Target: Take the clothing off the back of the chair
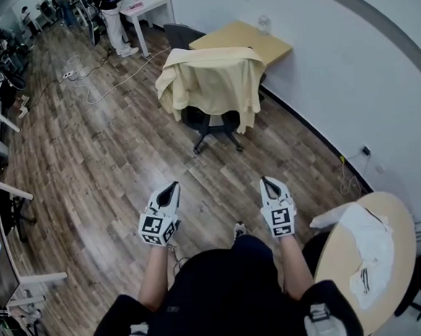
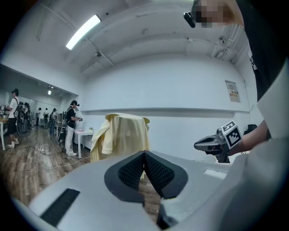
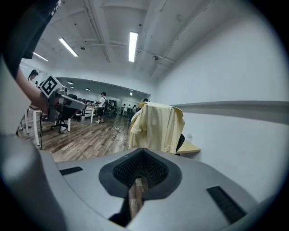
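Note:
A pale yellow shirt [image 1: 214, 80] hangs over the back of a black office chair [image 1: 211, 124] across the wood floor, well ahead of both grippers. The shirt [image 2: 122, 135] also shows in the left gripper view, and the shirt [image 3: 156, 128] in the right gripper view. My left gripper [image 1: 170, 191] and right gripper [image 1: 269, 184] are held side by side in front of the person, far short of the chair. Both are shut with nothing between the jaws. From the left gripper view, the right gripper [image 2: 201, 144] shows at the right.
A wooden desk [image 1: 248, 41] stands behind the chair against the white wall. A round table [image 1: 348, 251] with white cloth [image 1: 369, 249] is at the right. Desks, cables [image 1: 95, 82] and people [image 1: 111, 15] fill the far left.

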The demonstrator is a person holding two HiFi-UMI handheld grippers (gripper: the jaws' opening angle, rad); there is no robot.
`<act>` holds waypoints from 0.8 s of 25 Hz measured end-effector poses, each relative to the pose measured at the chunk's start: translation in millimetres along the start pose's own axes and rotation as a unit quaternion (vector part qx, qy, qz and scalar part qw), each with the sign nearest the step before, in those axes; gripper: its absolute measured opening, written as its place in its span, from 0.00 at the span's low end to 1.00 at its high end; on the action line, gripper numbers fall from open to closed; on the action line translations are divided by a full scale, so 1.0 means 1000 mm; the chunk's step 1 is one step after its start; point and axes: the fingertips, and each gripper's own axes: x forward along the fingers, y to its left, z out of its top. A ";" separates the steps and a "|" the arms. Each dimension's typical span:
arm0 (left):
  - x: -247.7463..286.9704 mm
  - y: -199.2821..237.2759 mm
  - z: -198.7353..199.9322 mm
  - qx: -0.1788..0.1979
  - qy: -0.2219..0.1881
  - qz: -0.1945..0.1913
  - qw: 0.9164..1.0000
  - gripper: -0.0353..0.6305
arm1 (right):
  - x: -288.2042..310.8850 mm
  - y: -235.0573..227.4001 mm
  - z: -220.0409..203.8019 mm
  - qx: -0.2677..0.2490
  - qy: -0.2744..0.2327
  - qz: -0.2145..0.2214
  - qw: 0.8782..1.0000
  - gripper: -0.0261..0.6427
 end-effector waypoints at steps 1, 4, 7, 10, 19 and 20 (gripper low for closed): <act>0.002 0.001 0.002 0.001 0.000 0.001 1.000 0.06 | 0.002 -0.002 0.001 0.000 0.002 0.001 1.000 0.03; 0.012 0.003 0.007 0.003 0.000 0.003 1.000 0.06 | 0.009 -0.009 0.006 0.003 -0.002 0.002 1.000 0.03; 0.022 0.002 0.009 0.004 0.001 0.002 1.000 0.06 | 0.015 -0.018 0.004 0.002 -0.005 0.002 1.000 0.03; 0.031 0.003 0.013 0.004 -0.001 0.002 1.000 0.06 | 0.019 -0.026 0.005 0.004 -0.002 0.002 1.000 0.03; 0.060 -0.006 0.022 0.005 -0.001 0.012 1.000 0.06 | 0.036 -0.054 0.005 0.005 -0.004 0.018 1.000 0.03; 0.061 -0.006 0.023 0.004 0.000 0.015 1.000 0.06 | 0.038 -0.057 0.006 0.006 -0.004 0.020 1.000 0.03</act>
